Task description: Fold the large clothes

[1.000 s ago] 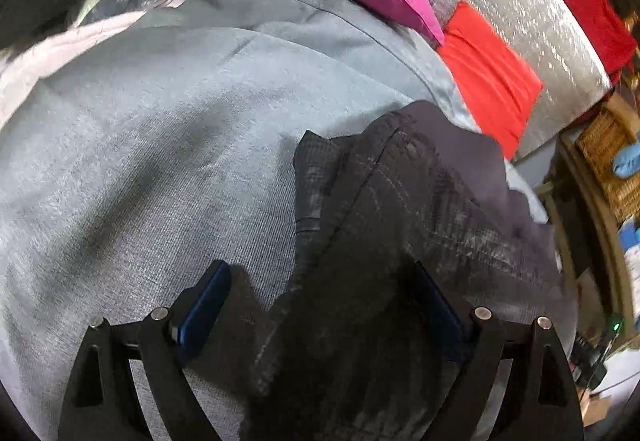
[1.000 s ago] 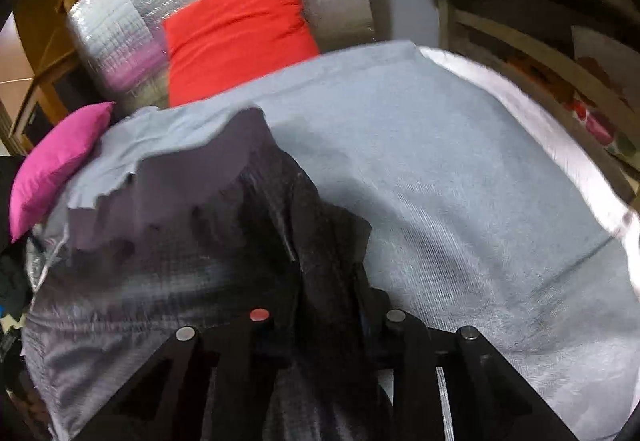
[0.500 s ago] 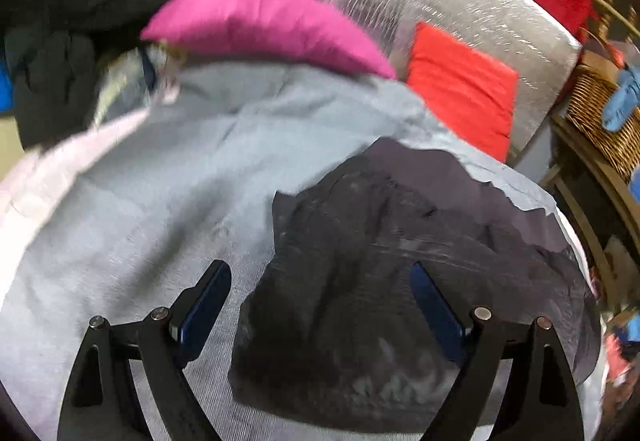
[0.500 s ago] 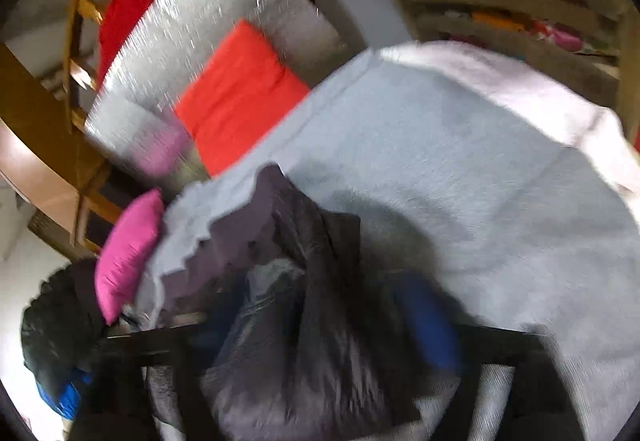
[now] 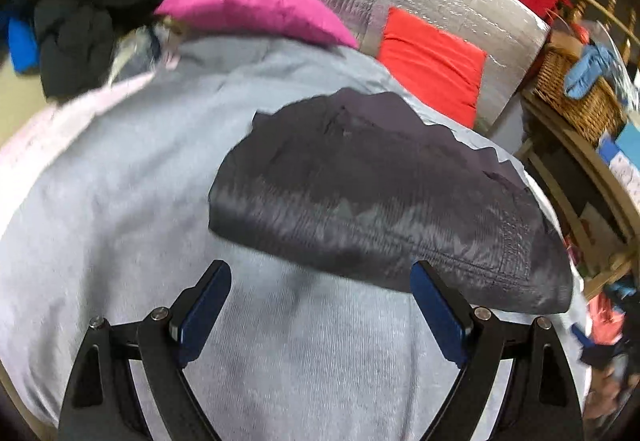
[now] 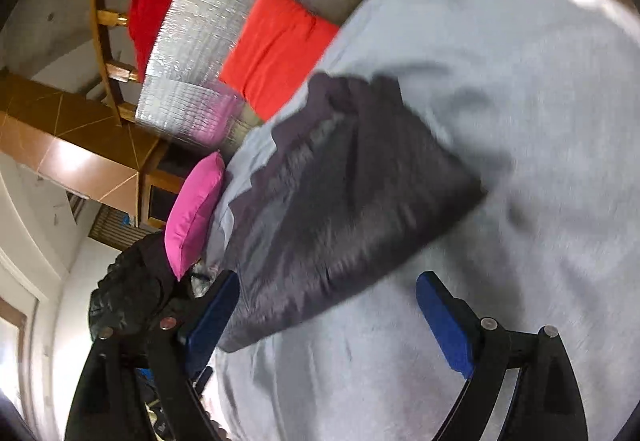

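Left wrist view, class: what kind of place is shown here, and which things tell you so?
Probably a lived-in home room, maybe a bedroom. A dark folded garment lies on a grey sheet, with a pink pillow, a red cushion and a wicker basket nearby.

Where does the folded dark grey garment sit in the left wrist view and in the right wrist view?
Left wrist: the folded dark grey garment lies centre, stretching right, on the light grey cover, beyond the open left claw.
Right wrist: centre-left, running diagonally, beyond the open right claw.
Shared landmark: the red rectangular cushion behind it.
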Demonstrator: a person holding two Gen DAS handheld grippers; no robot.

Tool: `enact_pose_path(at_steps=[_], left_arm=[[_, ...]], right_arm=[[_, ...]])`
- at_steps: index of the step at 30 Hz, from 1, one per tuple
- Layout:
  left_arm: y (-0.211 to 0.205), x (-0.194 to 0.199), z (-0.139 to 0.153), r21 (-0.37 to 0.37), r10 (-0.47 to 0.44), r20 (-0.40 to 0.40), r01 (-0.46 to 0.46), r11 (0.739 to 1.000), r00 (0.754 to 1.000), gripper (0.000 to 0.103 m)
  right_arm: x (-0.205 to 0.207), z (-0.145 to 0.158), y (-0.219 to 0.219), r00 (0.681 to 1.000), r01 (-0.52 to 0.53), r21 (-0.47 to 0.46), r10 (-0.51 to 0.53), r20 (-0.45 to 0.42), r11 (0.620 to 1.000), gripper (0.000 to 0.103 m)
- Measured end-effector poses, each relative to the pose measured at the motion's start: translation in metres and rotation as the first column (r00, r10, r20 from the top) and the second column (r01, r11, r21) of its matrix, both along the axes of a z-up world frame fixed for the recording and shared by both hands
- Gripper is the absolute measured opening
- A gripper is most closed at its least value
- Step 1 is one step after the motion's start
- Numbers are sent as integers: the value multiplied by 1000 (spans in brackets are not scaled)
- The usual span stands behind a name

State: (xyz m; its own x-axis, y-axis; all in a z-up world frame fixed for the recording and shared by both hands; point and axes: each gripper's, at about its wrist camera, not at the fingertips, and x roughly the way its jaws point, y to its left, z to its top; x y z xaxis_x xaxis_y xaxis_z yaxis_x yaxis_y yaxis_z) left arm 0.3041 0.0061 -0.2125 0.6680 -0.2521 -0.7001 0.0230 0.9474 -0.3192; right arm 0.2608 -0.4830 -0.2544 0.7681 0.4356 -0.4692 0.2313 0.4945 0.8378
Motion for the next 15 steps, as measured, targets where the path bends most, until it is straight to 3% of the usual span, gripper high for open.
enact_pose_path(at_steps=[4,7,15], left_arm=[[15,12,-17,-63,44,-81,-49,997,996,91],[27,26,-30,-166,64,-151,-90,982,986,91],[29,61,-47,-375,52,-181,-118,920,982,91]], right_arm=[[8,-13,10,1000,-1,3,1,-18,1000,92],[19,-25,13,999,-5,29,6,-37,1000,92],[51,-42,10,998,27,72,-23,-56,997,92]])
